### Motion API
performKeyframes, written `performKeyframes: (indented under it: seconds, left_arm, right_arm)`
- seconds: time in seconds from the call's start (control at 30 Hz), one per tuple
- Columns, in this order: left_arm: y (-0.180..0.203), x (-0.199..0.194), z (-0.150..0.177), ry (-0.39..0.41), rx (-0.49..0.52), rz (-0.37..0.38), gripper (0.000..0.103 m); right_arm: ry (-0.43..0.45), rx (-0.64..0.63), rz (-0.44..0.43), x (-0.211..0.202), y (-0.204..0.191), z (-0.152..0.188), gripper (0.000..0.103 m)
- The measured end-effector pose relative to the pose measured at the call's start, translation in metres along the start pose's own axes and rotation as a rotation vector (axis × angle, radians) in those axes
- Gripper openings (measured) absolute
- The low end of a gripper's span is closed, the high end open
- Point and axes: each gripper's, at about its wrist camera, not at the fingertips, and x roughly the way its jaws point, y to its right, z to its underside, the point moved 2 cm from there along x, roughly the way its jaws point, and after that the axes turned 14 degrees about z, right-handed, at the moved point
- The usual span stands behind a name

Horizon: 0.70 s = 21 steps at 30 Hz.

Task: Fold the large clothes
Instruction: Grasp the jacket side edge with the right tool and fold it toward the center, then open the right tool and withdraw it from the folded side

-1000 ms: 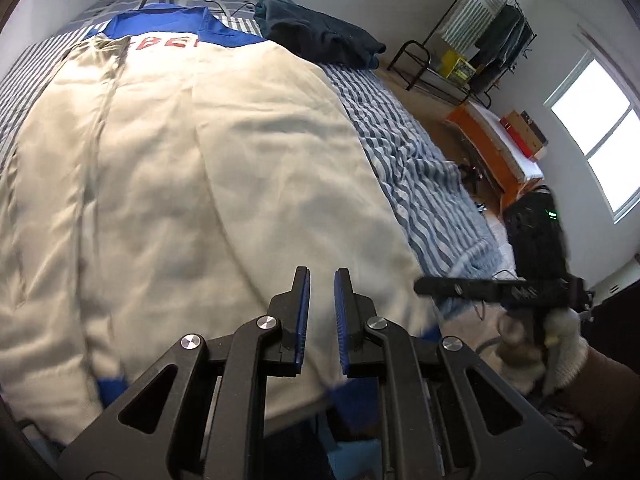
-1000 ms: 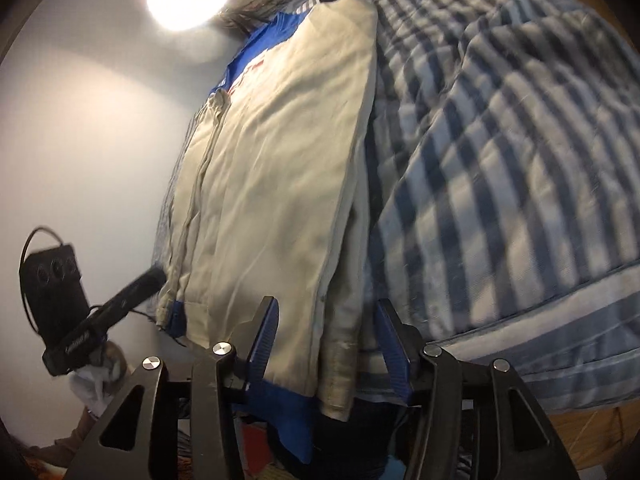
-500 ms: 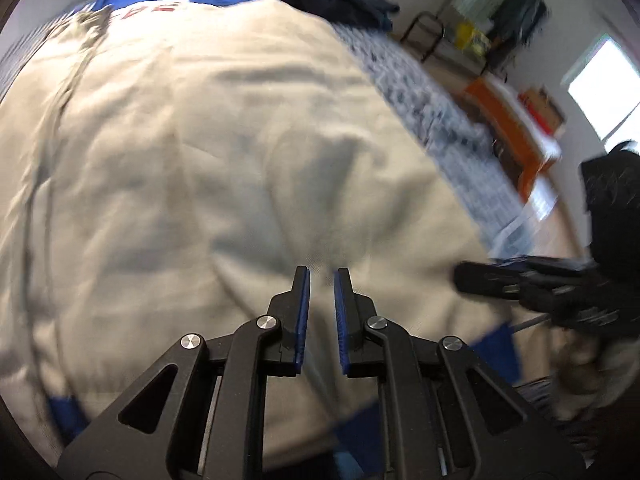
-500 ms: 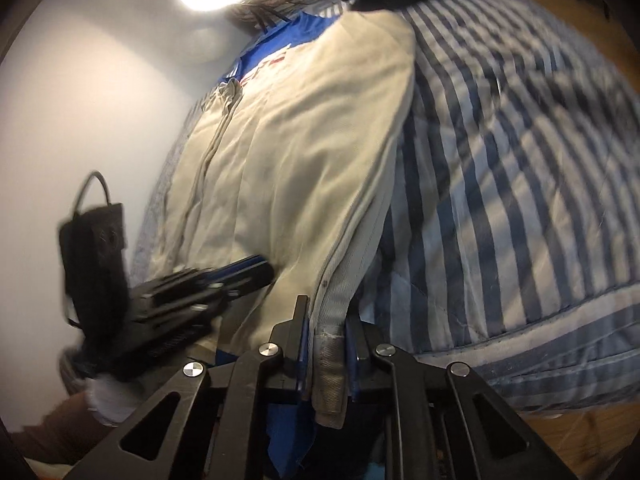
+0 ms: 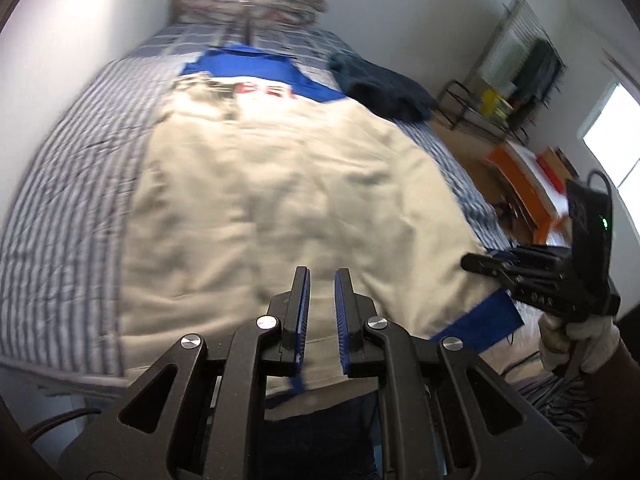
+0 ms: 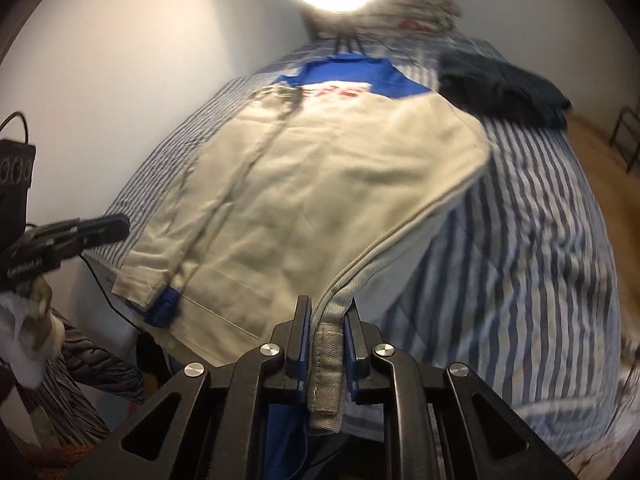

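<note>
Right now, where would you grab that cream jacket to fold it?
By its thick ribbed hem at the near corner, coming from the foot of the bed. The band hangs over the edge, so the right claw pinches it there.

Cream jacket [image 5: 280,200] on blue-and-white striped bedspread [image 6: 520,240]
Blue collar and cuffs and red lettering are seen; a navy garment [image 5: 380,88] is shown.
</note>
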Motion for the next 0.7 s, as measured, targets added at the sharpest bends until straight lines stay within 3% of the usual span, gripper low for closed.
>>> performKeyframes:
  seconds: [0.17,0.5,0.7]
  left_arm:
    - [-0.043,-0.02,-0.002,0.061,-0.152,0.012,0.01]
    - [-0.085,-0.036,0.005,0.101,-0.256,0.005,0.01]
    - [-0.098,-0.031,0.016,0.072,-0.298,0.008,0.011]
  right_arm:
    - [0.007,-0.145,0.006,0.001,-0.04,-0.013,0.012]
    - [-0.073,-0.459,-0.054,0.043,-0.153,-0.02,0.012]
    - [-0.163,-0.505,-0.072,0.084,-0.175,-0.003,0.013]
